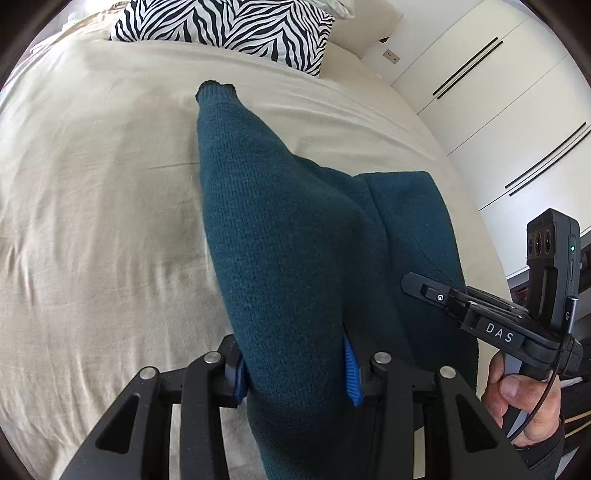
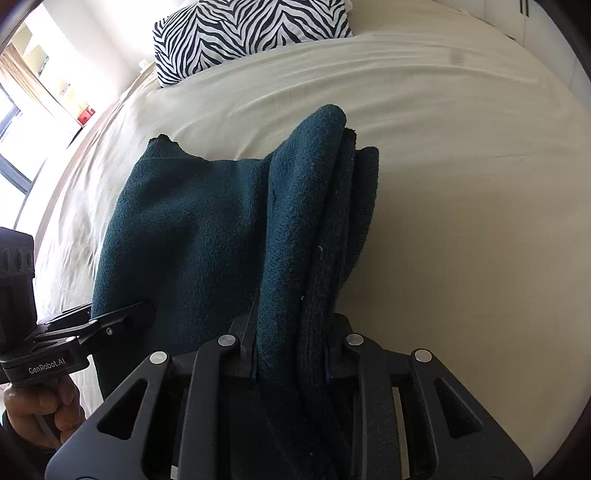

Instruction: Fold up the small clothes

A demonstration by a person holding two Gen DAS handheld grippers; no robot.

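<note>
On the cream bed (image 1: 92, 221), both tools clamp a dark teal knit sweater (image 1: 280, 229), bunched in thick folds.

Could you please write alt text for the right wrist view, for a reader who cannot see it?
The right gripper pinches a bunched fold of a dark teal sweater that drapes onto a cream bed sheet. At the left edge a hand holds the left gripper against the sweater, and a zebra-striped pillow lies at the top.

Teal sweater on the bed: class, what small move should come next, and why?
Probably carry the teal sweater across and lay it flat on the bed sheet. Both the left gripper and right gripper clamp bunched folds, and it hangs unevenly.
</note>
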